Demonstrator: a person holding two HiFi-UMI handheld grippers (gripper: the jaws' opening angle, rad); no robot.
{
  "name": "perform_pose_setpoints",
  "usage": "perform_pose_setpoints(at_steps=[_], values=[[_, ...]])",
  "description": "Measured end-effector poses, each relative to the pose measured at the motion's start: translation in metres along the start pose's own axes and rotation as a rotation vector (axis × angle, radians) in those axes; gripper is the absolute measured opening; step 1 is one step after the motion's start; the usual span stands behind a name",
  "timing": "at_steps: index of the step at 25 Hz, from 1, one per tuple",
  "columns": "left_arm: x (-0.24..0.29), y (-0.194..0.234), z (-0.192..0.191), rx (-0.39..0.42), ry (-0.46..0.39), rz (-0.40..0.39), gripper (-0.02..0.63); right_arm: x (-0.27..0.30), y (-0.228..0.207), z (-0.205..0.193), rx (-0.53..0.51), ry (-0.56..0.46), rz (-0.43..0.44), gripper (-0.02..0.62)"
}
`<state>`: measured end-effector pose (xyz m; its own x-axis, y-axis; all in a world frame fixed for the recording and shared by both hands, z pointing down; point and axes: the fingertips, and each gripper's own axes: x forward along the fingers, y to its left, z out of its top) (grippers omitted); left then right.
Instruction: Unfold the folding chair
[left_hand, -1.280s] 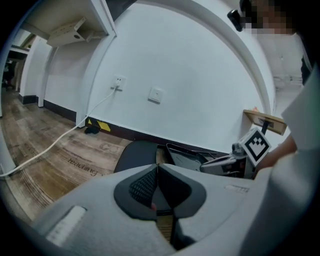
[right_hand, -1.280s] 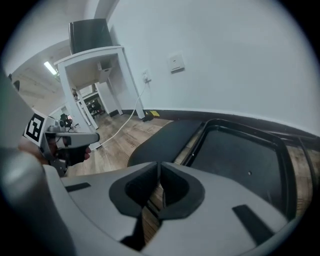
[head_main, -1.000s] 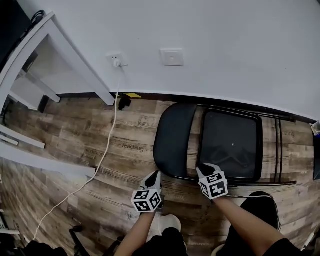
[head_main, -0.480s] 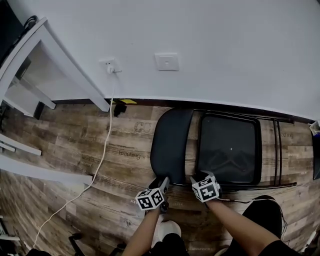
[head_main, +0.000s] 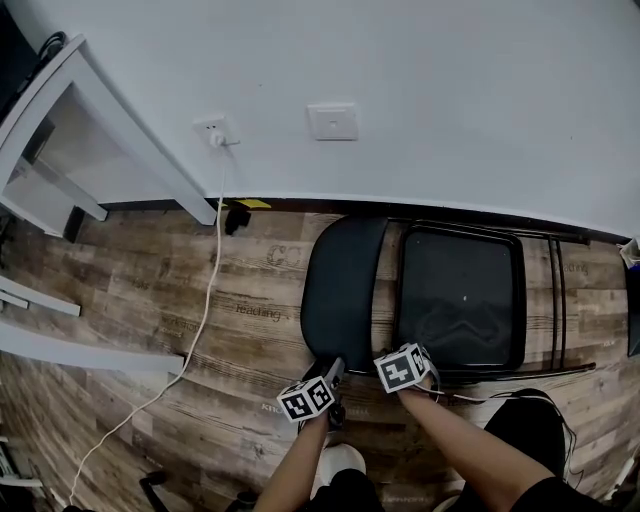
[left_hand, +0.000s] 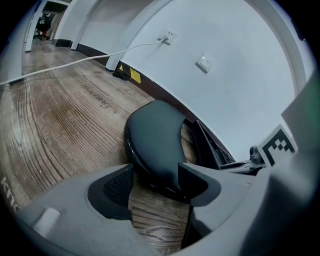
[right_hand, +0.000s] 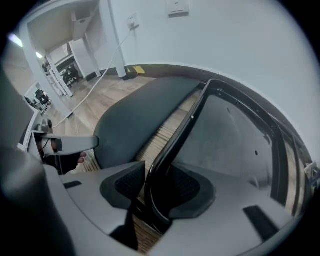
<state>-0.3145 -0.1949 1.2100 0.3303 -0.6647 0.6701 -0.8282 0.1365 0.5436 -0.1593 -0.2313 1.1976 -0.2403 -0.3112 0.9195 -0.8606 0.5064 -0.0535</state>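
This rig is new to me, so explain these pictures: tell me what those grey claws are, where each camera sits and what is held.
A person holds a two-jaw hand tool in each hand; no robot is here. The head view looks down from the person's head; the other two views ride on the tools and look along their jaws. A folded chair lies flat on the wood floor by the wall, a white cable beside it. The left gripper has just been opening; the backrest end lies between its jaws, ungripped. The right gripper has also just opened, with the frame tube between its jaws, not clamped. Nothing is held yet.
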Motion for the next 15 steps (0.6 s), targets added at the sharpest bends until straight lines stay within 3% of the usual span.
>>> perform_pose_setpoints(at_steps=[2,9,12,15], values=[[0.004,0.003,-0.005,-0.033,0.033,0.012,0.275,0.001,-0.002,0.0,-0.016,0.009,-0.01,0.155],[0.012,-0.003,-0.007,-0.153,0.033,-0.059,0.27,0.002,-0.002,0.001,0.01,0.028,-0.008,0.155],[0.015,-0.01,-0.01,-0.167,0.033,-0.064,0.279,0.002,-0.001,-0.002,-0.101,0.046,-0.026,0.143],[0.016,-0.01,-0.01,-0.196,0.023,-0.069,0.279,0.001,0.003,0.001,-0.111,0.011,-0.019,0.112]])
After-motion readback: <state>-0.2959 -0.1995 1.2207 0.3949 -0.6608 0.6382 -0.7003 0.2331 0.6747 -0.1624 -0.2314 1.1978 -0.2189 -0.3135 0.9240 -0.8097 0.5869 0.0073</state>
